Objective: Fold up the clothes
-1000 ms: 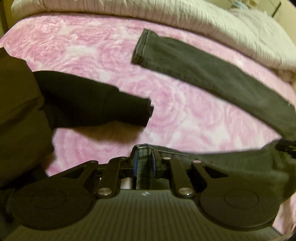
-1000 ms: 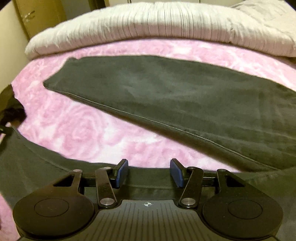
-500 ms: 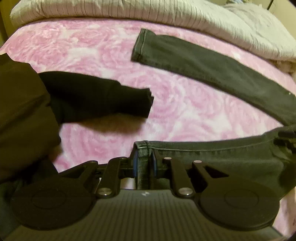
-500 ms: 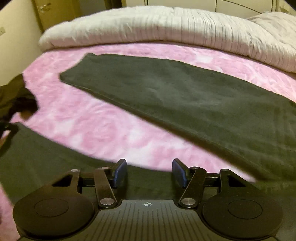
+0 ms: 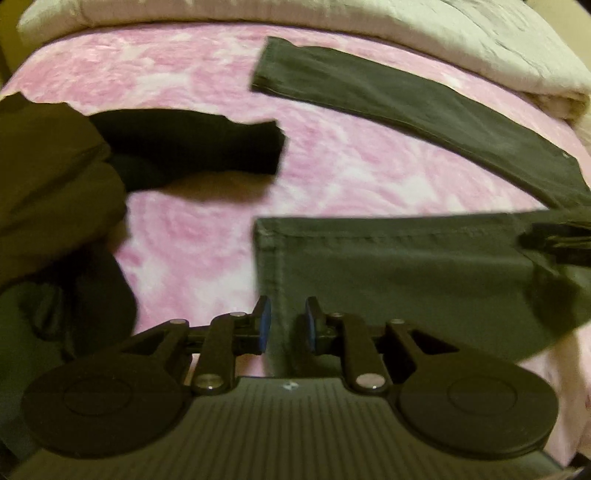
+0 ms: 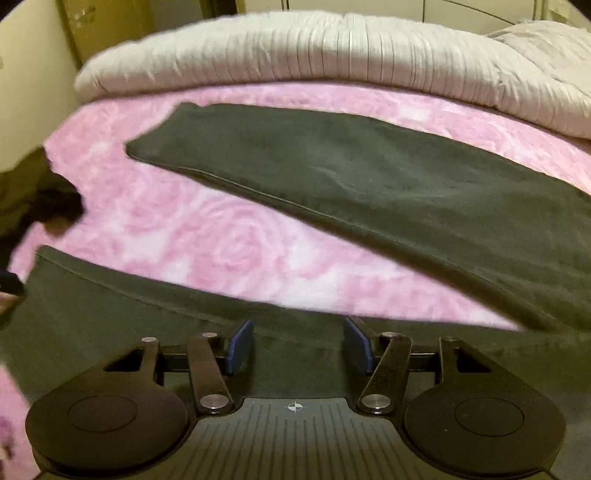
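the left wrist view alone shows a black sleeve (image 5: 192, 146) lying on the pink rose-patterned blanket (image 5: 351, 173) at left, with bulky dark olive fabric (image 5: 48, 192) heaped at the left edge. the right wrist view alone shows the cream wall and a tan door (image 6: 110, 29) behind the bed.

the dark grey trousers (image 5: 406, 269) lie spread on the blanket. one leg runs diagonally across the far part (image 5: 424, 110), (image 6: 369, 184), flat, with a stitched hem at its end. the nearer leg crosses the foreground in both views, its hemmed end squared off, with a seam running along its edge.

the left gripper (image 5: 284, 326) has its blue-padded jaws a narrow way apart, and the hem seam of the near leg runs between them; whether the pads press the cloth i cannot tell. the right gripper (image 6: 297, 345) is spread wide above the near leg (image 6: 147, 317), gripping nothing.

the blanket looks plush and fleecy. a ribbed, off-white duvet (image 6: 295, 51) is rolled along the far side of the bed.
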Available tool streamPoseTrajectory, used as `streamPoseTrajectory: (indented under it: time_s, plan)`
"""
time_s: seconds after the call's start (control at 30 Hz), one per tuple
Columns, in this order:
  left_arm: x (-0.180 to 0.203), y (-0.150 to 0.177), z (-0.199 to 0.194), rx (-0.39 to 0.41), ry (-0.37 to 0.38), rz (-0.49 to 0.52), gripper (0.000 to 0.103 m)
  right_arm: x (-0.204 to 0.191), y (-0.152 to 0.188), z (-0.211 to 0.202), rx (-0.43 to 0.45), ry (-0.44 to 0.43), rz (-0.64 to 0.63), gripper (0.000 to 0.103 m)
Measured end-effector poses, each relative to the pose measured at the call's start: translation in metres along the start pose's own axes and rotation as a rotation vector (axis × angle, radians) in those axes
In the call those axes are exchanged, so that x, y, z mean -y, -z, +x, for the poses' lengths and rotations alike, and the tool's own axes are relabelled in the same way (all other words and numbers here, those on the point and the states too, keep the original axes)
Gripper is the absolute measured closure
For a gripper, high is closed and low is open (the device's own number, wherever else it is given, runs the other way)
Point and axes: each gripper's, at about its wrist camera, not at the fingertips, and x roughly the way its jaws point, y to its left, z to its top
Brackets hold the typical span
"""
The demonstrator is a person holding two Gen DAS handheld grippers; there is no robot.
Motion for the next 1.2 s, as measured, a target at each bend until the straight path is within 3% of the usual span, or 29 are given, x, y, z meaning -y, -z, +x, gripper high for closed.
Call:
streamPoseTrajectory:
  time_s: [0.07,0.13,0.2,0.27,0.37,0.47,0.53,0.63,0.73,0.77,0.8,0.83,0.9,1.07,1.2]
  plan:
    - [0.008,0.005,0.005,-0.026,-0.016,0.045,0.088,-0.012,0.007,0.016,-0.05,-0.023,-0.03,0.043]
    - [0.016,0.012,0.002,-0.022,-0.049,0.098,0.088,-0.011,0.005,0.026,-0.019,-0.032,-0.034,0.04]
    - [0.024,0.019,-0.007,-0.008,-0.085,0.155,0.086,-0.001,-0.001,0.02,-0.007,-0.072,0.029,0.04]
    - [0.037,0.031,-0.019,0.018,-0.138,0.273,0.077,0.012,0.002,-0.007,0.039,-0.073,0.051,0.04]
    - [0.07,0.059,-0.035,0.054,-0.183,0.571,0.073,0.036,0.021,-0.052,0.059,-0.005,0.05,0.04]
    - [0.1,0.095,-0.036,0.055,-0.19,0.863,0.07,0.056,0.053,-0.09,0.025,0.075,0.047,0.04]
    - [0.113,0.114,-0.025,0.049,-0.234,1.031,0.071,0.062,0.076,-0.108,-0.017,0.11,0.044,0.04]
    - [0.122,0.124,-0.006,0.057,-0.297,1.187,0.071,0.065,0.108,-0.124,-0.079,0.157,-0.011,0.04]
    - [0.125,0.12,0.01,0.051,-0.358,1.262,0.074,0.066,0.135,-0.133,-0.124,0.206,-0.073,0.04]
    - [0.125,0.119,0.015,0.043,-0.373,1.288,0.079,0.065,0.141,-0.131,-0.135,0.234,-0.119,0.04]
    - [0.125,0.118,0.019,0.035,-0.387,1.314,0.096,0.063,0.147,-0.13,-0.148,0.264,-0.169,0.04]
    - [0.125,0.116,0.023,0.018,-0.392,1.326,0.1,0.061,0.154,-0.127,-0.161,0.289,-0.226,0.04]
    - [0.125,0.107,0.02,-0.003,-0.369,1.284,0.101,0.055,0.168,-0.125,-0.168,0.322,-0.358,0.04]
    - [0.121,0.077,-0.021,-0.045,-0.27,1.07,0.101,0.042,0.188,-0.122,-0.11,0.354,-0.615,0.04]
    - [0.128,0.08,-0.046,-0.082,-0.252,1.08,0.101,0.037,0.2,-0.118,-0.057,0.376,-0.756,0.041]
